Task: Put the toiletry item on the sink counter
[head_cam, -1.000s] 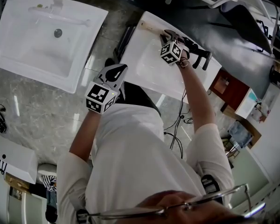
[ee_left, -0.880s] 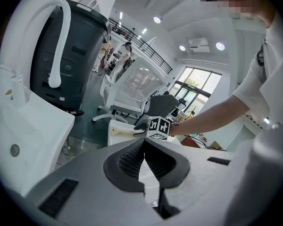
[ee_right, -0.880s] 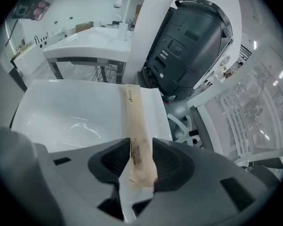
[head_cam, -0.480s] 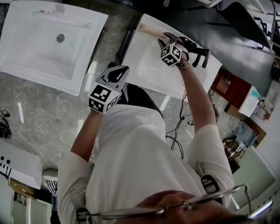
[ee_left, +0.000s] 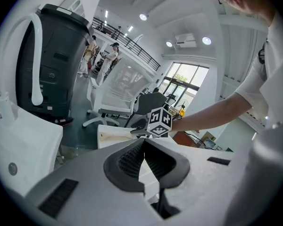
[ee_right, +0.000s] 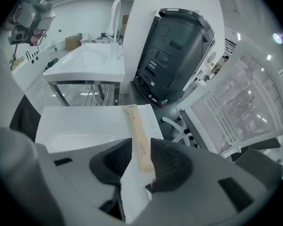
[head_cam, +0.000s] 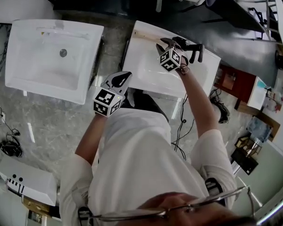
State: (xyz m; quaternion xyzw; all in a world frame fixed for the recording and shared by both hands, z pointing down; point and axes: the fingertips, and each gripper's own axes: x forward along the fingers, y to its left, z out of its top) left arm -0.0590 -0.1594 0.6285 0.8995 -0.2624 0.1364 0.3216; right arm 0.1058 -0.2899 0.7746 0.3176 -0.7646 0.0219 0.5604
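The toiletry item, a long beige packet [ee_right: 137,136], lies flat on the back ledge of the white sink counter [ee_right: 75,121]. My right gripper [ee_right: 140,147] hangs just above it, pointing steeply down. Its jaws have just been closing but stand apart, with the packet showing through the gap below them and no pad pressing on it. In the head view the packet [head_cam: 145,33] lies along the counter's [head_cam: 132,55] far edge, with the right gripper [head_cam: 161,45] at its right end. My left gripper [head_cam: 125,74] is shut and empty by the counter's near left corner.
A second white sink [head_cam: 52,60] stands to the left across a gap of marble floor. A black faucet-like fixture [head_cam: 191,48] sits at the counter's right end. A tall dark machine [ee_right: 179,51] and white office chairs [ee_left: 108,112] stand beyond the counter.
My right gripper has lifted a little off the counter's back ledge while the packet stays lying there. My left gripper has risen slightly. The head view has shifted.
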